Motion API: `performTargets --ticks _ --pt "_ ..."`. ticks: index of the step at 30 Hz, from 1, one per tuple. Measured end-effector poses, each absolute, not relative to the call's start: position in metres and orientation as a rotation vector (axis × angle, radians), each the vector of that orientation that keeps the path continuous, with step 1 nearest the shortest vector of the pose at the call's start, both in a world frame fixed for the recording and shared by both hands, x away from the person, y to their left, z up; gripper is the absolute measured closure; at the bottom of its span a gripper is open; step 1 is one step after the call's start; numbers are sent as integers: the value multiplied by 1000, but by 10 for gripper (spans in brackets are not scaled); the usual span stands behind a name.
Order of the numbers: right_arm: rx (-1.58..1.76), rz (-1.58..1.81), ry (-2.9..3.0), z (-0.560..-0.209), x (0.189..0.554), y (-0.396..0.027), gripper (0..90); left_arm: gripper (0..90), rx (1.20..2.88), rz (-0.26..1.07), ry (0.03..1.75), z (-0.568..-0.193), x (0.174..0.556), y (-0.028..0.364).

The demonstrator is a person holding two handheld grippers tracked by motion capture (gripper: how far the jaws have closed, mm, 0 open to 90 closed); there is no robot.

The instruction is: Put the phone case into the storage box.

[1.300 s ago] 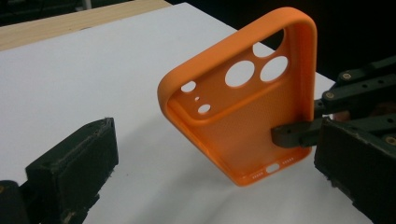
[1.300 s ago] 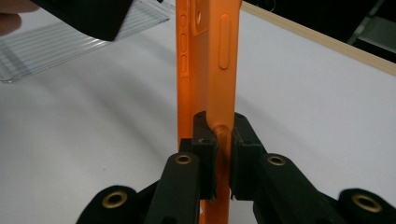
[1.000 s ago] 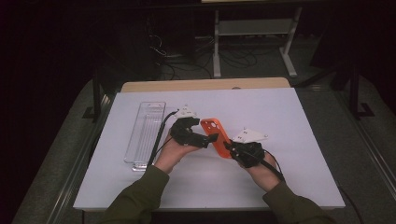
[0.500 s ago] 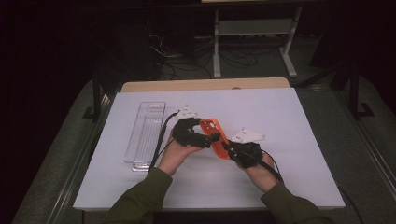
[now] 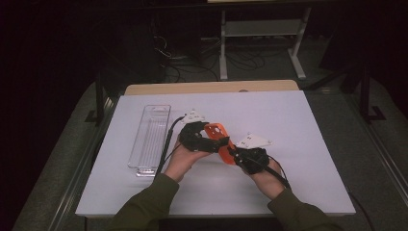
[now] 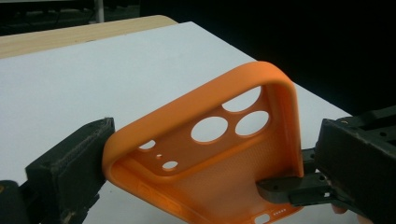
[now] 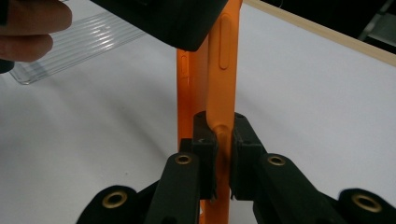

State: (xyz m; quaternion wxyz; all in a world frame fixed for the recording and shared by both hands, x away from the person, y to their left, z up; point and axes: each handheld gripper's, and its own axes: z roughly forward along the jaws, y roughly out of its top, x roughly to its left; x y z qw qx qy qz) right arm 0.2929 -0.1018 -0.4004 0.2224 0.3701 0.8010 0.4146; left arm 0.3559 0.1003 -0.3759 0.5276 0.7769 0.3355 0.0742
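An orange phone case [image 5: 217, 136] with round camera holes hangs above the white table top, held between both grippers. My left gripper [image 5: 210, 143] is shut on it across its width; in the left gripper view one black pad [image 6: 70, 172] presses the case [image 6: 210, 154] on its long side edge. My right gripper [image 7: 223, 149] pinches the case's thin side wall [image 7: 224, 84] near one end, jaws nearly together. In the high view the right gripper [image 5: 236, 154] sits just right of the left one. The right gripper's fingertip [image 6: 294, 189] reaches into the case's inside.
A long clear plastic tray [image 5: 150, 139] lies on the white table top [image 5: 288, 125] left of my hands, also seen at the upper left of the right gripper view [image 7: 84, 42]. A wooden strip [image 5: 211, 87] runs along the far edge. Beyond lies dark floor.
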Motion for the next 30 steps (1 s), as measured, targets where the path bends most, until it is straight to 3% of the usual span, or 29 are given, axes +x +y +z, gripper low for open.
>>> performTargets --ticks 20,30 --pt "1002 1117 2231 -406 289 -93 808 3 1793 142 861 -376 356 100" --pt "979 1110 2233 -406 289 -93 806 123 1769 168 853 -372 353 105"
